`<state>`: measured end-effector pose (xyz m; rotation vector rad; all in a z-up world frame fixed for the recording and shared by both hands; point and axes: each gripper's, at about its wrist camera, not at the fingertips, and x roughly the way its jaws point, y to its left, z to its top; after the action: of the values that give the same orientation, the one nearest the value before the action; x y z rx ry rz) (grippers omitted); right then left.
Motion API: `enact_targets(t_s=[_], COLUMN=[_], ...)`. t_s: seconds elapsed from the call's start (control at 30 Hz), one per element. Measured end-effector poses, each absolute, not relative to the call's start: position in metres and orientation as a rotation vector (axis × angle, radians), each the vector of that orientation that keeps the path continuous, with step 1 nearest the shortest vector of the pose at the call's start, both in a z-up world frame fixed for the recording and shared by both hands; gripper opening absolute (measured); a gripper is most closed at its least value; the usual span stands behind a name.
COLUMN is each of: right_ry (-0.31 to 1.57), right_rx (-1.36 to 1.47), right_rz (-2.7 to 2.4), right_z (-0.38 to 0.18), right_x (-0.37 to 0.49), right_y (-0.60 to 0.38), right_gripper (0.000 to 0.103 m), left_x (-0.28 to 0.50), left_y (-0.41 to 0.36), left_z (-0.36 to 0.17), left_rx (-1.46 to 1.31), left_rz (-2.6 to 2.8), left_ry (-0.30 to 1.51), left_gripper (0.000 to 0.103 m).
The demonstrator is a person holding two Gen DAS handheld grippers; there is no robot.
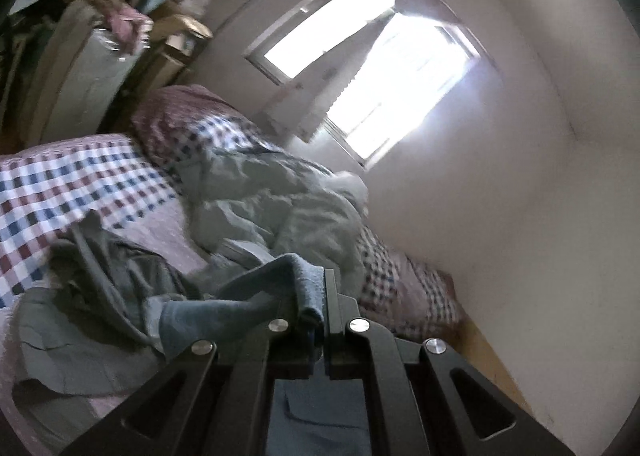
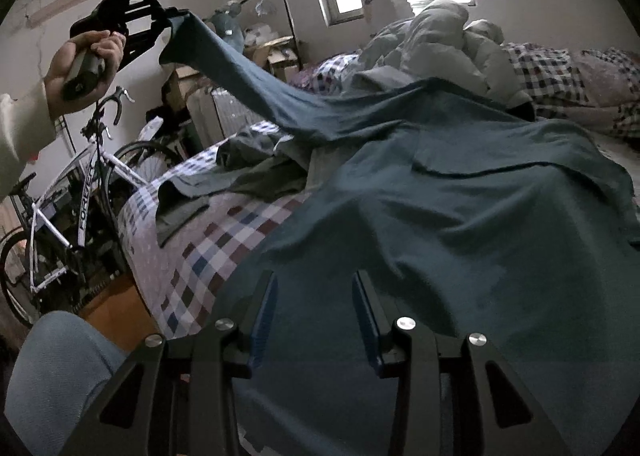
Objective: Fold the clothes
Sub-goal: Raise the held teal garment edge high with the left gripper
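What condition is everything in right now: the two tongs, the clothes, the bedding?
Left tongs: shut on the sleeve end of the teal long-sleeved shirt, lifted.
Right tongs: open above the shirt, gripping nothing.
Teal long-sleeved shirt: spread on the bed, one sleeve pulled up taut.
Olive-green garment: crumpled, unfolded.
Grey puffy duvet: bunched in a heap.
Checked bedsheet: laid flat.
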<state>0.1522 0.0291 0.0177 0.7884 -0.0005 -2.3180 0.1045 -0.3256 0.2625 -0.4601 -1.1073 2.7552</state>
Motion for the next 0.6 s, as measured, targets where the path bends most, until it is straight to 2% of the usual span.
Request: enact_targets(t_s=[0.33, 0.6], right_ry=[-0.142, -0.219], right_rx=[0.740, 0.687], right_rz=[-2.361, -2.422], right_z=[0.038, 0.052], right_x=[0.142, 0.141], right_y=[0.068, 0.104], right_gripper=[0.042, 0.047], left_x=[0.094, 0.065], left_y=[-0.183, -0.066], left_z=[0.325, 0.339], left_rx=[-0.545, -0.615], left_rz=[2.703, 2.585], left_ry=[-0.605, -0.336], left_gripper=[0.001, 0.001])
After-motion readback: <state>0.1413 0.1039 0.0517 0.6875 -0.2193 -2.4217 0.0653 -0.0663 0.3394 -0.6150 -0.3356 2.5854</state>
